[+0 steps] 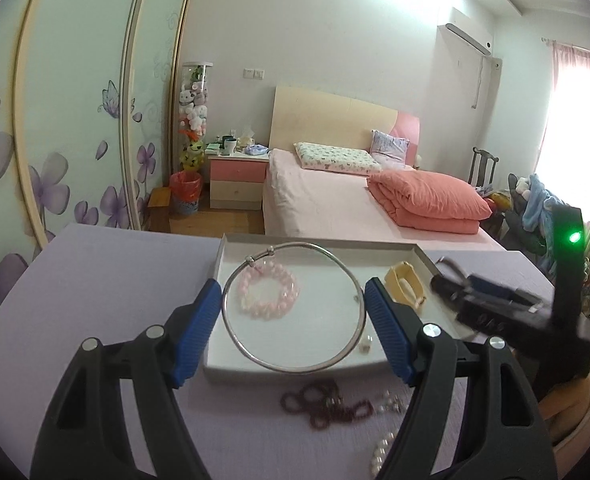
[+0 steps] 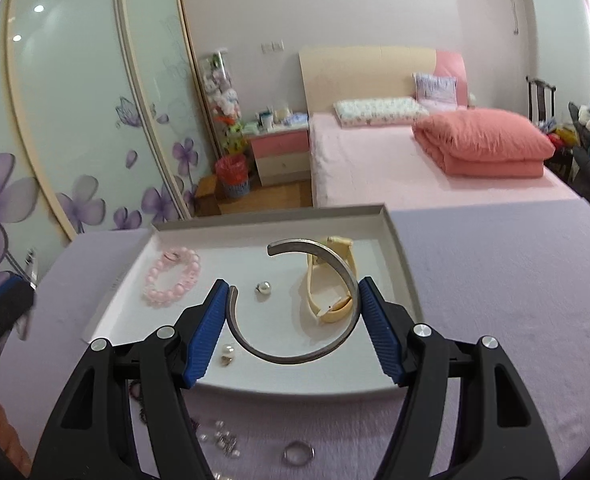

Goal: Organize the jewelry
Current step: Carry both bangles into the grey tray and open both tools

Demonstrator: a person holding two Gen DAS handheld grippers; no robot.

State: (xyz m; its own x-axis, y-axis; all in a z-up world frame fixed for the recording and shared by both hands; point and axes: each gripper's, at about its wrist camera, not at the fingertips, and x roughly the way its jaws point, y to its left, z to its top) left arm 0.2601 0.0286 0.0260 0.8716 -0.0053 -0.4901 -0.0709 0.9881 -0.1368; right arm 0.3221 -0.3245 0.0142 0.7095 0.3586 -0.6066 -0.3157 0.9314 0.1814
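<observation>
Fingers [image 1: 215, 292] of both grippers pinch silver hoops crosswise above the tray [image 1: 423, 256]: left a bangle [image 1: 295, 368], right a cuff [image 2: 291, 356].

Between your left gripper's [image 1: 293, 306] blue ribbed pads [image 1: 199, 320] sits a shiny silver bangle [image 1: 295, 308], with a pale pink beaded bracelet [image 1: 269, 290] beyond it inside the white tray [image 1: 223, 254]. Nearer you than the jaws, dark maroon beads [image 1: 327, 404] lie on the lilac tablecloth [image 1: 107, 280]. Between your right gripper's [image 2: 295, 300] blue pads [image 2: 209, 328] is a dull grey open cuff [image 2: 295, 356]; just past it, a cream yellow band [image 2: 329, 280]. Far ahead, a coral quilt [image 2: 483, 140] rests on a pink bed [image 2: 375, 176], beside wardrobe doors [image 2: 75, 120] printed with purple flowers.
</observation>
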